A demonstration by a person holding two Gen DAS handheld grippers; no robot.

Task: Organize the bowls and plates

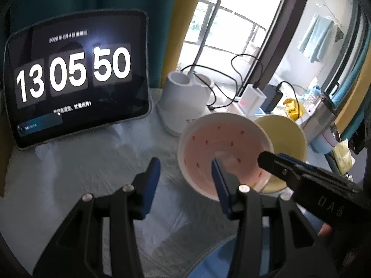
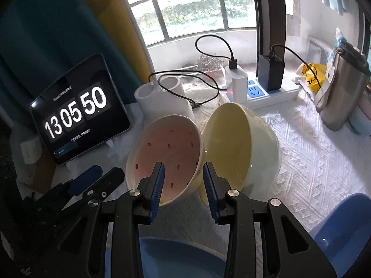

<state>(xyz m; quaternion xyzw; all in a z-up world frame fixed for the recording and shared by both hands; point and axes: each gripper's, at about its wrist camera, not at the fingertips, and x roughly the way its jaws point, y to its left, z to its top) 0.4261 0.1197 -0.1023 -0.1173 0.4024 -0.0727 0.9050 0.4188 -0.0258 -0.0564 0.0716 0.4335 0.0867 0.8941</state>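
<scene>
A pink bowl [image 2: 169,153] with red seed marks and a pale yellow bowl [image 2: 234,143] hang tilted side by side above the white tablecloth. My right gripper [image 2: 183,169] is shut on their two touching walls, one finger inside each bowl. From the left wrist view, the right gripper [image 1: 271,157] reaches in from the right over the pink bowl [image 1: 220,143], with the yellow bowl [image 1: 285,136] behind it. My left gripper [image 1: 184,166] stands open just left of the pink bowl, holding nothing. A blue plate [image 2: 176,254] lies below and a blue bowl [image 2: 343,229] at the right.
A tablet [image 1: 74,78] showing a clock leans at the back left. A white two-cup holder [image 2: 162,97], a power strip [image 2: 266,95] with chargers and cables, and a steel flask [image 2: 340,88] line the back. A textured white cloth [image 2: 313,162] covers the table.
</scene>
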